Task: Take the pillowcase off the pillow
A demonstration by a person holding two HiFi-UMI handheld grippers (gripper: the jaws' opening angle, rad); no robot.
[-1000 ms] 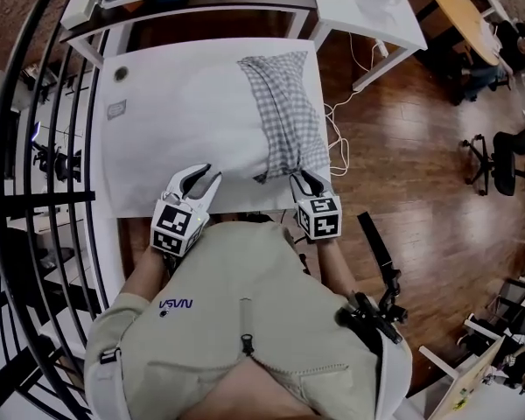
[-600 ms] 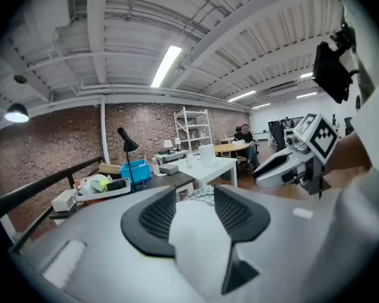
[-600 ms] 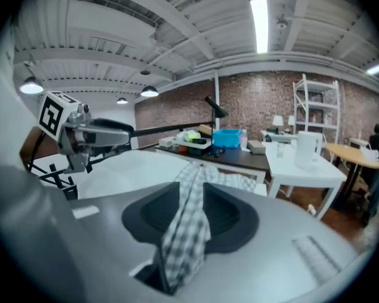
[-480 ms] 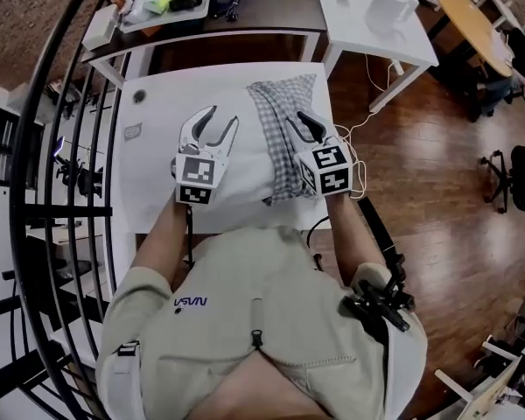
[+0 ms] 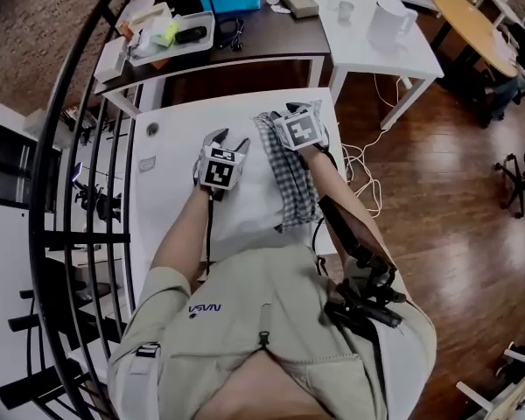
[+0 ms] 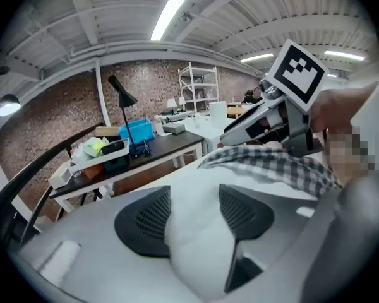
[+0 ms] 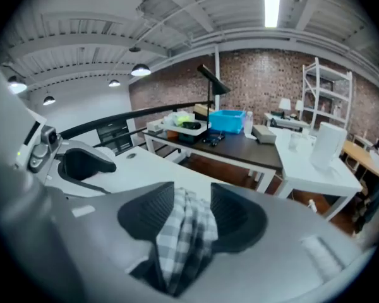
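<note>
Both hands have moved from the near edge of the table [image 5: 162, 178] to the far end of the pillow [image 5: 245, 201], their jaws just opening. The left gripper [image 6: 194, 214] stands spread with white pillow bulging between its jaws, and the right gripper [image 7: 192, 223] is spread around a loose bunch of pillowcase [image 5: 290, 178]. I'd clamp the pillow firmly on the left, then take cloth only on the right; the checked pillowcase lies rumpled in a narrow strip along the pillow's right side.

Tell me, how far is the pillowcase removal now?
Done: most of the white pillow lies bare. In hand: both grippers' jaws have just been opening, left gripper around the pillow, right gripper around the checked pillowcase. Remaining: pulling the pillowcase off the pillow's right side.
</note>
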